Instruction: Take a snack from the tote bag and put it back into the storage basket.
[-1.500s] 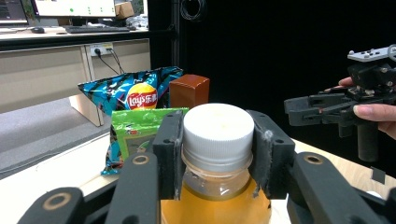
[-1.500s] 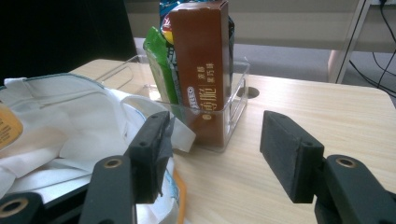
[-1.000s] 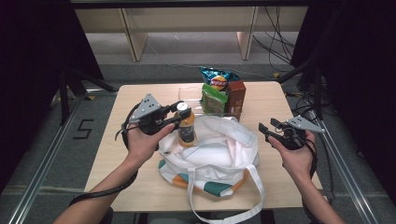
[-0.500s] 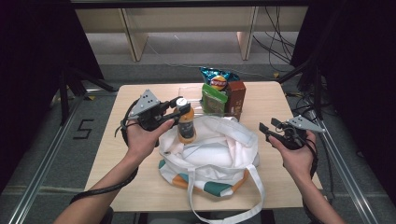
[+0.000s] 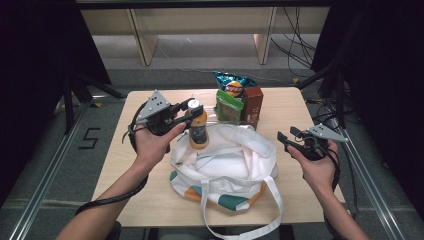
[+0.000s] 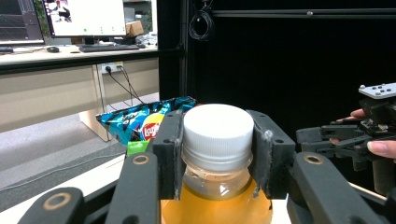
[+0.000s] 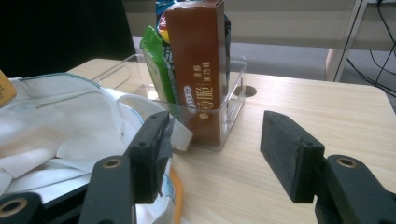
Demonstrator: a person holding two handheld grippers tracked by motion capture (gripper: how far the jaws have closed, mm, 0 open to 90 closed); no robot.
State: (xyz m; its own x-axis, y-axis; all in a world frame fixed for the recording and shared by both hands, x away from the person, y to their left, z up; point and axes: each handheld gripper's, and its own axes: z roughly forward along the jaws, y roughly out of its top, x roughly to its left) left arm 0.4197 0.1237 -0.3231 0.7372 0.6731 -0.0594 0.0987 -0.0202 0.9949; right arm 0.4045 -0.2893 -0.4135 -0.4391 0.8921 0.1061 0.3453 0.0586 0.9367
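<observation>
An orange-drink bottle [image 5: 198, 132] with a white cap [image 6: 218, 133] hangs upright over the rear left rim of the white tote bag [image 5: 225, 160]. My left gripper [image 5: 192, 106] is shut on the bottle, its pads pressing both sides of the cap and neck [image 6: 218, 156]. My right gripper [image 5: 286, 139] is held to the right of the bag, just above the table, and is open with nothing between its pads [image 7: 215, 154]. The bag's white cloth [image 7: 70, 121] lies at that view's left.
A clear plastic bin [image 7: 233, 107] stands behind the bag with a brown carton [image 5: 253, 102], a green packet [image 5: 229, 106] and a blue chips bag [image 5: 233, 85] in it. The bag's straps trail to the wooden table's front edge [image 5: 150, 220]. Bare tabletop [image 5: 295, 107] lies on the right.
My left gripper has shifted slightly up and to the left while the bottle stays over the bag's rim. The right gripper has not moved.
</observation>
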